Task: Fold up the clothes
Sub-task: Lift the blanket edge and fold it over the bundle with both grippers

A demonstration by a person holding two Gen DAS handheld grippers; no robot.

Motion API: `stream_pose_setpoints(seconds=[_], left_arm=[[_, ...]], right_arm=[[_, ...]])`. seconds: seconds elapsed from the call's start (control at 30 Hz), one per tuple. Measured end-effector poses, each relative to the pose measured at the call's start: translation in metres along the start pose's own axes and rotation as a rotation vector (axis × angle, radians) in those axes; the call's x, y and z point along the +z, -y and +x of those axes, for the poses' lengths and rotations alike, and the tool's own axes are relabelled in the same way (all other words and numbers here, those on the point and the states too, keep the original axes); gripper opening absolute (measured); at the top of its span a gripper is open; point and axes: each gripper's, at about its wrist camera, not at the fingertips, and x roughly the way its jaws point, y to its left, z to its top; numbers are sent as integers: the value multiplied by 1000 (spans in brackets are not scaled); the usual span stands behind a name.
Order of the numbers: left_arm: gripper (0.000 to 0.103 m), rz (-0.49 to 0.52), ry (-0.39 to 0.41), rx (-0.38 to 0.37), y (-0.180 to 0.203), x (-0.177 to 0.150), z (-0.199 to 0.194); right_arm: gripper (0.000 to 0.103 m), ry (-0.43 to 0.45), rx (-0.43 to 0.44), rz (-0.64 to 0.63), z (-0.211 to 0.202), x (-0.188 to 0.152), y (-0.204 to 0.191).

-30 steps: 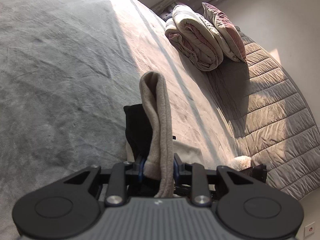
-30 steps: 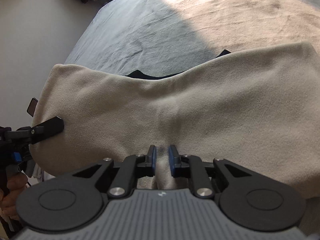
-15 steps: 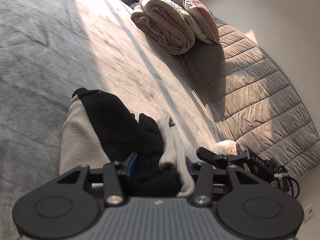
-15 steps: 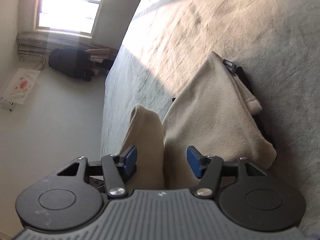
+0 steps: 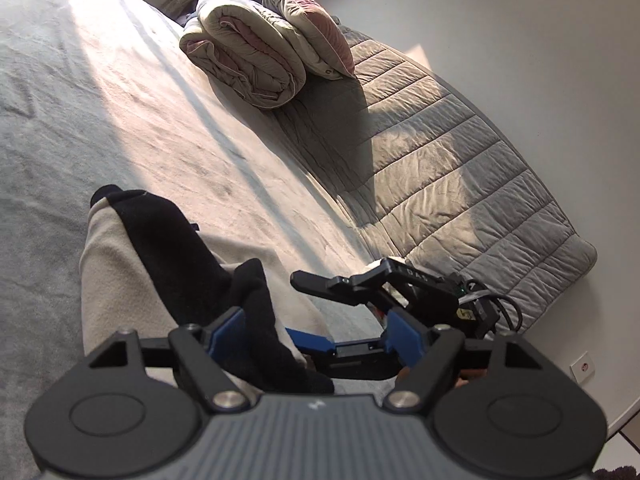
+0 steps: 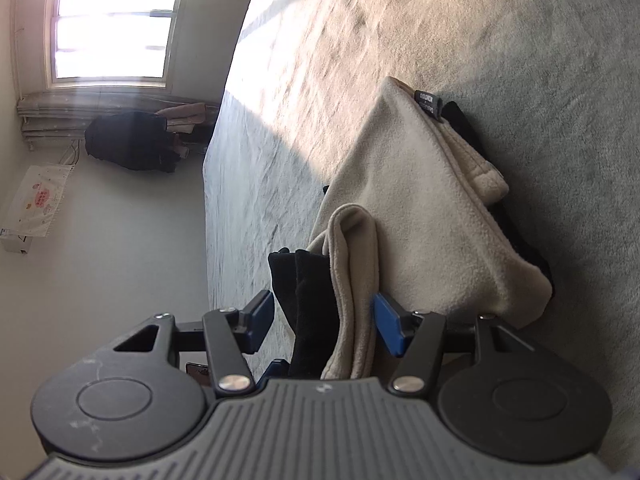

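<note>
Sunlit grey bed (image 5: 120, 128) fills both views, a rolled duvet (image 5: 244, 64) and pillow (image 5: 308, 20) at its far end. On it lies the folded beige-and-black fleece (image 6: 424, 216). Left hand-held gripper (image 5: 316, 332) has just been opening; a black fold lies against one blue pad, the other pad clear. Right hand-held gripper (image 6: 324, 320) stands partly open, opened within the past second, fleece edge loose between its pads. Window (image 6: 112, 20) glows beyond.
</note>
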Motion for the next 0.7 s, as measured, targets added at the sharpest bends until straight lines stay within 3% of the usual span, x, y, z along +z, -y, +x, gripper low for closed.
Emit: stream_pose_setpoints(seconds=[0.1, 0.23, 0.47, 0.63, 0.67, 0.7], left_arm=[[66, 12, 65, 76, -5, 6, -18], [55, 67, 61, 218, -13, 8, -26], [53, 106, -16, 336, -26, -4, -17], [57, 220, -21, 389, -11, -16, -8], [59, 221, -17, 388, -11, -15, -8], [59, 222, -14, 386, -10, -14, -8]], right_arm=[[60, -2, -20, -33, 4, -4, -9], [60, 18, -58, -97, 9, -7, -23], [61, 29, -136, -239, 24, -22, -50], [61, 66, -248, -385, 46, -33, -63], [58, 77, -273, -416, 51, -34, -65], [45, 89, -293, -446, 54, -36, -67]])
